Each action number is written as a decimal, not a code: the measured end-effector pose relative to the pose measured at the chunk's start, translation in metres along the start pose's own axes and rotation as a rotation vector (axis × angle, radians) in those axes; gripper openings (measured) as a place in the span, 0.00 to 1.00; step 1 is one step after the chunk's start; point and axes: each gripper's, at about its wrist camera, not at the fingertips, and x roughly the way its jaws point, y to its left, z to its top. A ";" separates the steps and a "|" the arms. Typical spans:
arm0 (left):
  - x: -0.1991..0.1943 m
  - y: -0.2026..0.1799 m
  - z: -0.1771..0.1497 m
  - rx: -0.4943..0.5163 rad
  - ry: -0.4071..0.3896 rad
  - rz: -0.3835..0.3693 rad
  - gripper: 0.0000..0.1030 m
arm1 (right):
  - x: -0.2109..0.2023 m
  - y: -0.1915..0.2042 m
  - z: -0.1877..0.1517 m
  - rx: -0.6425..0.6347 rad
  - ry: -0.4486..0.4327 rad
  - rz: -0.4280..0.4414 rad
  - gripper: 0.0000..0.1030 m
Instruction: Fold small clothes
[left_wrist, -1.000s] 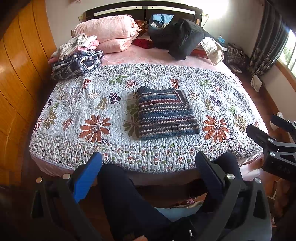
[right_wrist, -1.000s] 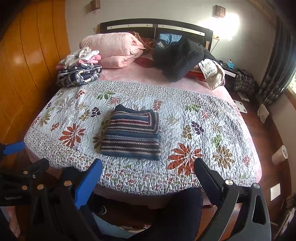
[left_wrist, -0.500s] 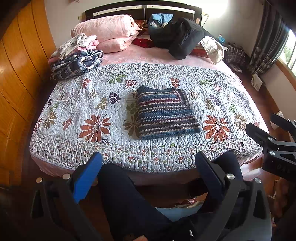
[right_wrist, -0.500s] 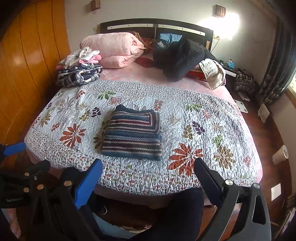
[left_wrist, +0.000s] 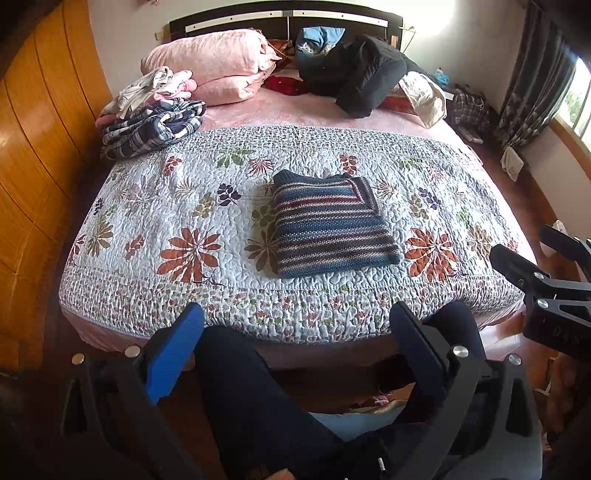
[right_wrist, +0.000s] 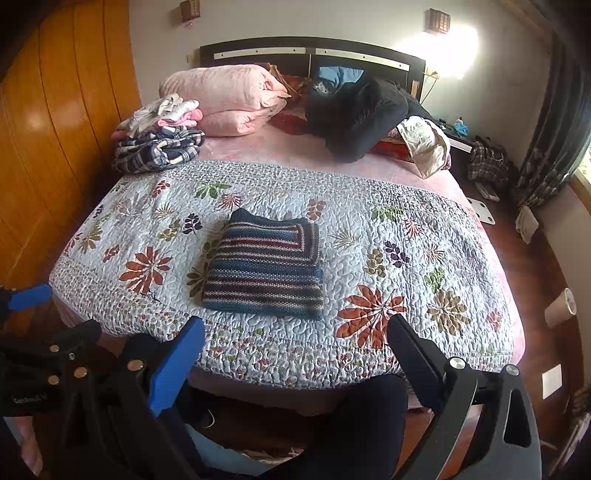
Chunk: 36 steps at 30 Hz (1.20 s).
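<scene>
A wide bed fills both views, its near half covered by a pale floral quilt. At the head lie folded pink bedding and a black jacket, with a heap of unfolded clothes at the far left corner (plaid on the bottom). The striped knit sweater, folded into a neat rectangle, lies flat near the quilt's front edge. Both tools hang off the bed above dark trouser legs: left gripper and right gripper, each spread wide and empty.

Both wrist views face the bed from its foot, well back.
</scene>
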 end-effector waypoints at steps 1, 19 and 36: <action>0.000 0.000 0.000 0.001 0.000 0.000 0.97 | 0.000 0.001 0.000 0.000 0.000 0.001 0.96; 0.000 0.001 0.002 0.011 -0.004 -0.003 0.97 | -0.001 0.004 0.002 0.000 -0.005 -0.001 0.96; -0.001 0.001 0.004 0.018 -0.010 -0.001 0.97 | -0.007 0.004 0.009 0.004 -0.010 0.009 0.96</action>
